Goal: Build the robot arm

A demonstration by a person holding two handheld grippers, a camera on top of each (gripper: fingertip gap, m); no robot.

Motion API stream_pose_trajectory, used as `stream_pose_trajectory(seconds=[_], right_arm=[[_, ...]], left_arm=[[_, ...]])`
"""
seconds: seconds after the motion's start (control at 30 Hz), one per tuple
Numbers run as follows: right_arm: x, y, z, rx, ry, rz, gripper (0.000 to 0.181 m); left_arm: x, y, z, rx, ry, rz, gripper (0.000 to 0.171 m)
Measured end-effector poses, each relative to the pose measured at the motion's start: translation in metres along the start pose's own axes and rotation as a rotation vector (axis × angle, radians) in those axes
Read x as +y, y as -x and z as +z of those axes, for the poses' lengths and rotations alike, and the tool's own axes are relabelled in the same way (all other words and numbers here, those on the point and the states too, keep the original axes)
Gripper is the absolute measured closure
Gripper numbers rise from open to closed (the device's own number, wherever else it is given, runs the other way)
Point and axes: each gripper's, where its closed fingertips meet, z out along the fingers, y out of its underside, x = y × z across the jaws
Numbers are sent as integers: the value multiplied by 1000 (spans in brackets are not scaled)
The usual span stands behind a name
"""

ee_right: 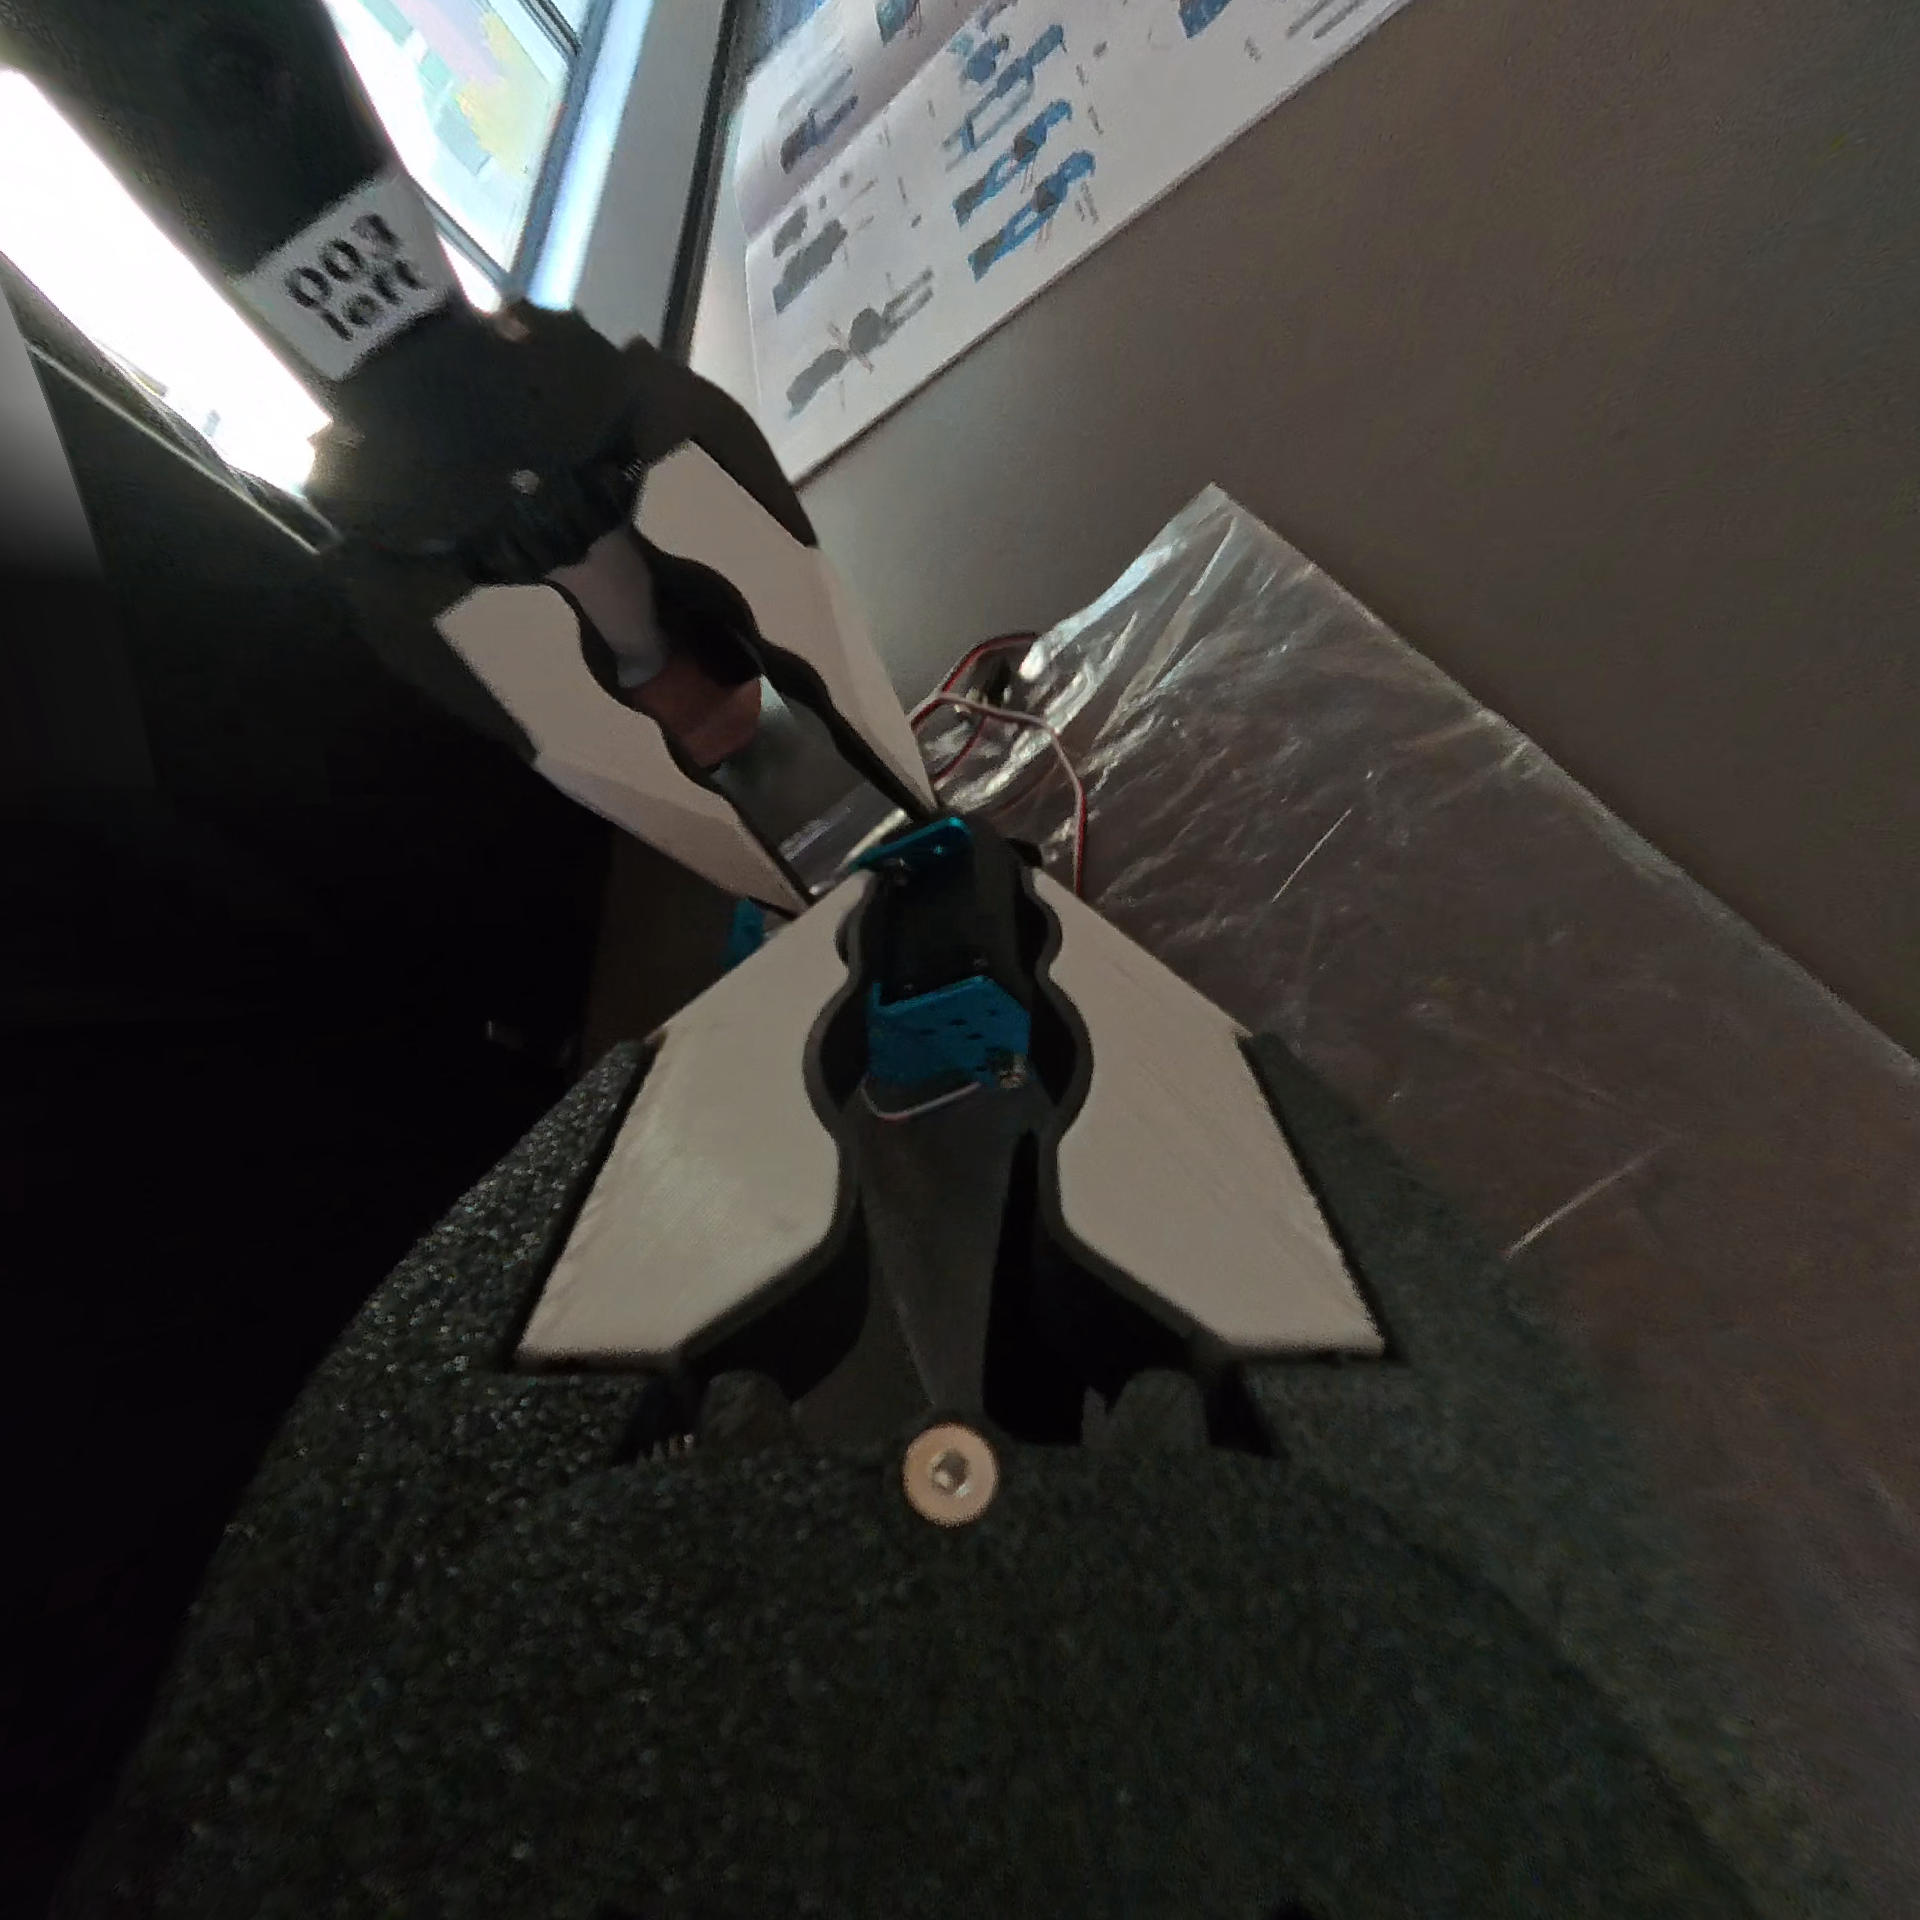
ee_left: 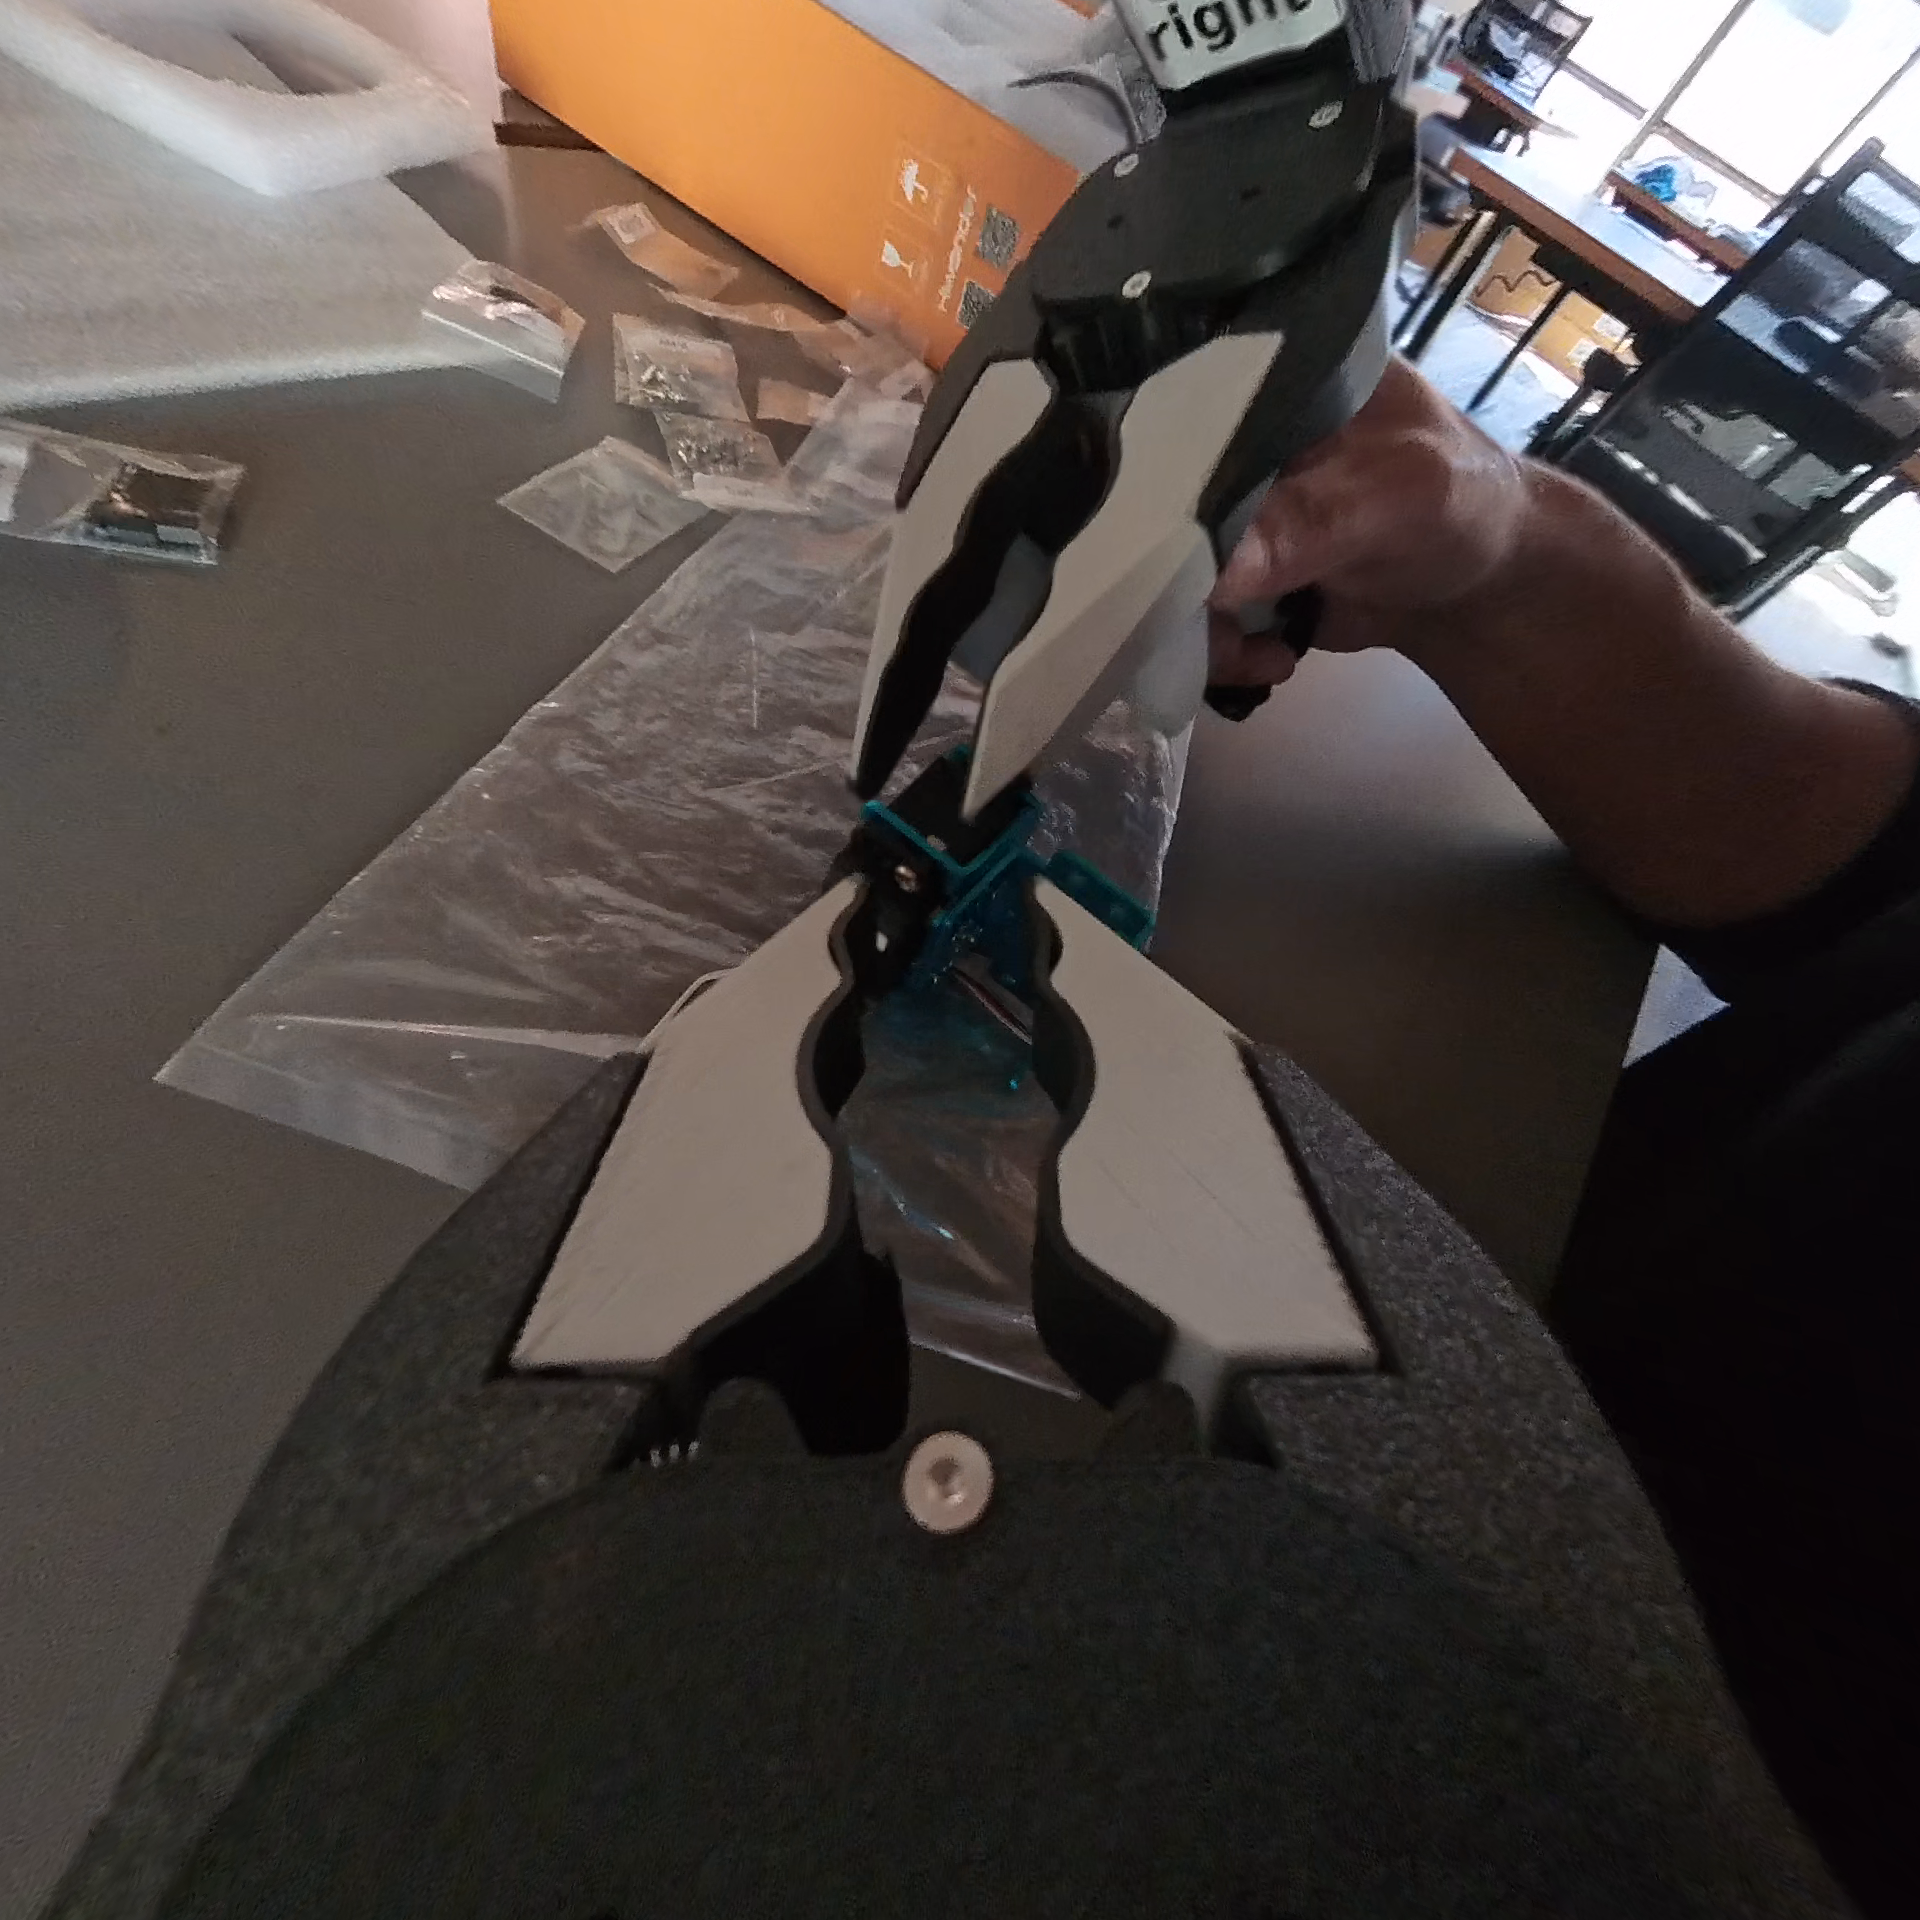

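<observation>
Item: one blue metal bracket assembly [ee_left: 961,914] with a black servo block and red-and-white wires [ee_right: 997,727], held just above a clear plastic bag [ee_left: 582,894] on the grey worktop [ee_left: 208,935]. Left gripper [ee_left: 940,894]: fingers clamped on its near end. Right gripper [ee_left: 914,800]: fingers clamped on its far, upper end; one hand [ee_left: 1382,540] on the grip. Handling judgement: both grips sit at the tips, so steady, even pressure suits. Beyond, left: at least seven small parts bags [ee_left: 665,364], one orange box [ee_left: 790,135], one white foam piece [ee_left: 239,94]. One printed instruction sheet [ee_right: 987,177] lies farther off.
</observation>
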Motion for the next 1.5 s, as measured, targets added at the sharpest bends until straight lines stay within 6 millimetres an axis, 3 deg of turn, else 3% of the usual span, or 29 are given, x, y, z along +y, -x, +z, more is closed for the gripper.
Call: stream_pose_trajectory(seconds=[0.3, 0.57, 0.67, 0.77, 0.97, 1.5], right_arm=[[4, 2, 3, -9, 6, 6, 162], [1, 7, 0, -187, -76, 248, 151], [3, 6, 1, -160, -64, 214, 156], [3, 11, -1, -191, -60, 197, 147], [5, 8, -1, -193, -71, 156, 154], [5, 5, -3, -254, -95, 193, 161]], left_arm=[[0, 1, 6, -122, -4, 86, 150], [-1, -2, 9, -130, -1, 132, 153], [-1, -3, 9, -127, 2, 136, 154], [-1, -4, 9, -118, 3, 128, 154], [-1, -5, 9, -116, 5, 144, 154], [-2, -6, 9, -128, 6, 182, 158]])
